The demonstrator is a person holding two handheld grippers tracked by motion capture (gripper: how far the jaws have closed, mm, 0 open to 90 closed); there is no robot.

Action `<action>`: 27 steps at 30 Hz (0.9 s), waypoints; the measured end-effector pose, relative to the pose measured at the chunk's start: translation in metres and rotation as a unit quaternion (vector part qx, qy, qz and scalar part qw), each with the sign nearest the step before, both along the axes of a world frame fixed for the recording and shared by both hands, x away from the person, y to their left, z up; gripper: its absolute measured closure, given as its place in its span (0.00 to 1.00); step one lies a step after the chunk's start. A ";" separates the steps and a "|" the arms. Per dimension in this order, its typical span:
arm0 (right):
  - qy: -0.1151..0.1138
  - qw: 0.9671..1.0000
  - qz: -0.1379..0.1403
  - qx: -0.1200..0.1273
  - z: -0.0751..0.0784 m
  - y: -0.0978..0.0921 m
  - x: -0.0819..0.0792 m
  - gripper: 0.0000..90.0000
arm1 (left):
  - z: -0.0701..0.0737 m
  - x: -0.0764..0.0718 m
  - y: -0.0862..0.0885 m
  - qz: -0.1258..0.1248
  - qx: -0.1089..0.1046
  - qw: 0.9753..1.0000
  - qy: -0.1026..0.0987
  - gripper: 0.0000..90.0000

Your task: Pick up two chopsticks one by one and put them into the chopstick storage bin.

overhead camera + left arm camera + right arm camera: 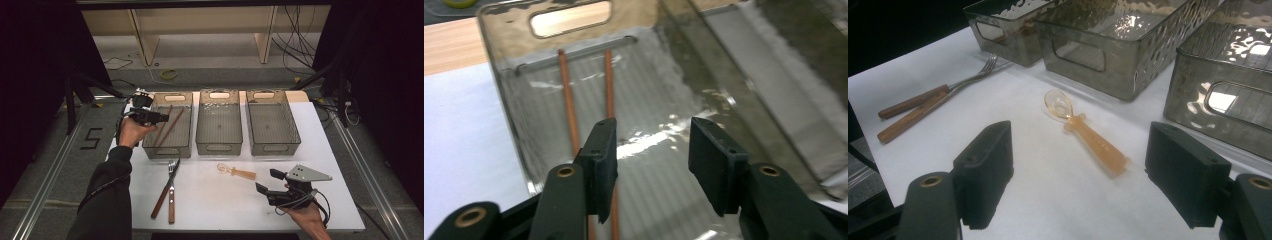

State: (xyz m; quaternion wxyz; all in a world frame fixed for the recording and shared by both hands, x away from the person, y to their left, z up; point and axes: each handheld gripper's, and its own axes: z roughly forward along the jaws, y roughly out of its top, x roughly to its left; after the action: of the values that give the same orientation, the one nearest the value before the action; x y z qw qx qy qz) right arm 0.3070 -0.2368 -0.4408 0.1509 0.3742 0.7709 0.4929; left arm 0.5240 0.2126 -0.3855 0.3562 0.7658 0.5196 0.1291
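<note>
Two reddish-brown chopsticks point(167, 126) point(570, 102) lie in the left smoky bin point(150, 150) point(504, 100). My left gripper point(161, 118) point(651, 160) hovers over that bin, open, with nothing between its jaws. A small amber plastic spoon point(236, 172) point(1088, 137) lies on the white table point(215, 205), bowl toward the bins. My right gripper point(269, 182) point(1080, 175) is open just short of the spoon's handle end, low at the table's front right, apart from it.
A middle bin point(218, 145) point(1108, 75) and a right bin point(295, 135) point(1208, 115) stand beside the left one. Two wooden-handled forks point(169, 192) point(923, 107) lie crossed at the front left. Cables and frame legs surround the table.
</note>
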 end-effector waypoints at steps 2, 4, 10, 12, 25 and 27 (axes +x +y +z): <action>0.000 1.000 0.000 0.000 0.000 0.000 0.000 0.31 | 0.002 -0.005 0.000 -0.006 -0.011 1.000 -0.001 0.56; 0.001 1.000 0.000 -0.001 0.000 0.000 0.000 0.31 | 0.005 -0.011 0.000 -0.012 -0.020 1.000 -0.004 0.52; 0.002 1.000 0.000 -0.002 0.001 -0.001 0.002 0.31 | 0.010 -0.032 0.000 -0.025 -0.051 0.998 -0.019 0.41; 0.001 1.000 -0.001 -0.003 0.001 -0.001 0.003 0.31 | 0.010 -0.039 0.001 -0.026 -0.057 0.998 -0.023 0.39; 0.015 1.000 0.010 -0.013 0.006 0.001 0.018 0.31 | -0.010 -0.077 0.007 -0.038 -0.095 0.994 -0.035 0.31; 0.017 1.000 0.013 -0.015 0.007 0.002 0.021 0.31 | -0.012 -0.083 0.006 -0.040 -0.104 0.993 -0.039 0.31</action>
State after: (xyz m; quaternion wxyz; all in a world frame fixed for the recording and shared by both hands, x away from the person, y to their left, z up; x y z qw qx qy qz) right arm 0.3275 -0.2345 -0.4341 0.1370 0.3700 0.7855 0.4767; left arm 0.4413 0.2190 -0.3978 0.4589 0.7394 0.4845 0.0896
